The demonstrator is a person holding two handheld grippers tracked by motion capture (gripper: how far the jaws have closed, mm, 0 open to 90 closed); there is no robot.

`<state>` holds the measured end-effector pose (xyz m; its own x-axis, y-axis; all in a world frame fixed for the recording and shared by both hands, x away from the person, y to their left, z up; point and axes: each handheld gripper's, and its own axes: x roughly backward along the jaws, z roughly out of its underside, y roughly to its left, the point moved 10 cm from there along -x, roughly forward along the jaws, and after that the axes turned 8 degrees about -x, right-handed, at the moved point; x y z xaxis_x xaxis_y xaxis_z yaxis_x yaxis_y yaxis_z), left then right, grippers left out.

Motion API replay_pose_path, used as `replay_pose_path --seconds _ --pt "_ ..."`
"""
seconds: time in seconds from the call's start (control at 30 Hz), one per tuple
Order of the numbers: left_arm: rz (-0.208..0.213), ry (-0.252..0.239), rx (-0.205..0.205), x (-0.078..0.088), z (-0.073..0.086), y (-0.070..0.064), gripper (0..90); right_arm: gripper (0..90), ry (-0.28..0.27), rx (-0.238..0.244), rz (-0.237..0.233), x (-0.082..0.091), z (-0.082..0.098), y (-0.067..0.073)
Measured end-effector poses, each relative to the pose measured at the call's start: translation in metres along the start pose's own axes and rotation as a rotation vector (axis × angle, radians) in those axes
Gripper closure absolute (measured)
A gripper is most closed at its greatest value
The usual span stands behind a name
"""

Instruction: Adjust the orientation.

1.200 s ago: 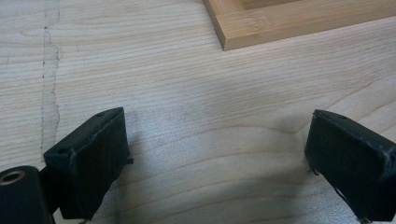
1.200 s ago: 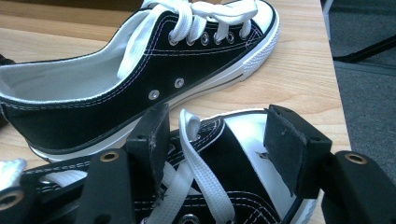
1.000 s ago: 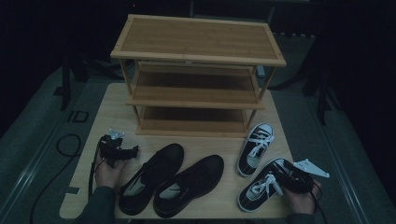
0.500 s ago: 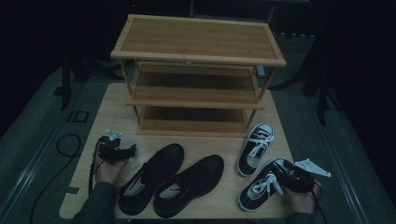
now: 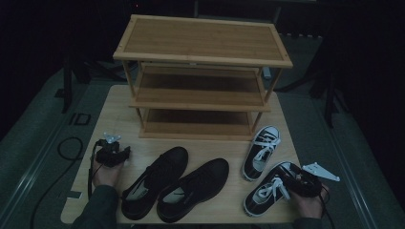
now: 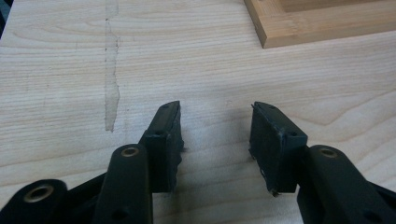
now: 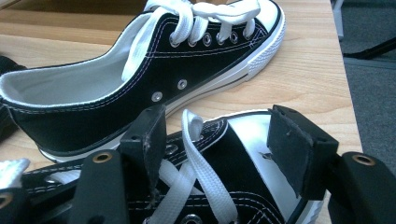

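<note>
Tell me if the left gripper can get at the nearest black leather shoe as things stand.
Probably yes. The left gripper, jaws apart and just closing on nothing, sits on bare table beside the shoe, with nothing between them.
</note>
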<state>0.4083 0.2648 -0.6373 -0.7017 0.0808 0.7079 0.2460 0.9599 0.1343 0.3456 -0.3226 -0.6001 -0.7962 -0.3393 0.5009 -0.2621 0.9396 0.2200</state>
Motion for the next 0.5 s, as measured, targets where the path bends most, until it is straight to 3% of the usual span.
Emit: replay_pose_path --seconds 0.23,0.5 --pt "0.045 -0.009 -0.015 0.017 -0.004 0.0 55.6 37.3 0.011 0.014 0.008 0.0 0.0 0.001" --pt "0.115 -0.02 -0.078 0.036 -0.014 -0.005 60.4 37.2 0.011 0.014 0.006 0.0 0.0 0.001"
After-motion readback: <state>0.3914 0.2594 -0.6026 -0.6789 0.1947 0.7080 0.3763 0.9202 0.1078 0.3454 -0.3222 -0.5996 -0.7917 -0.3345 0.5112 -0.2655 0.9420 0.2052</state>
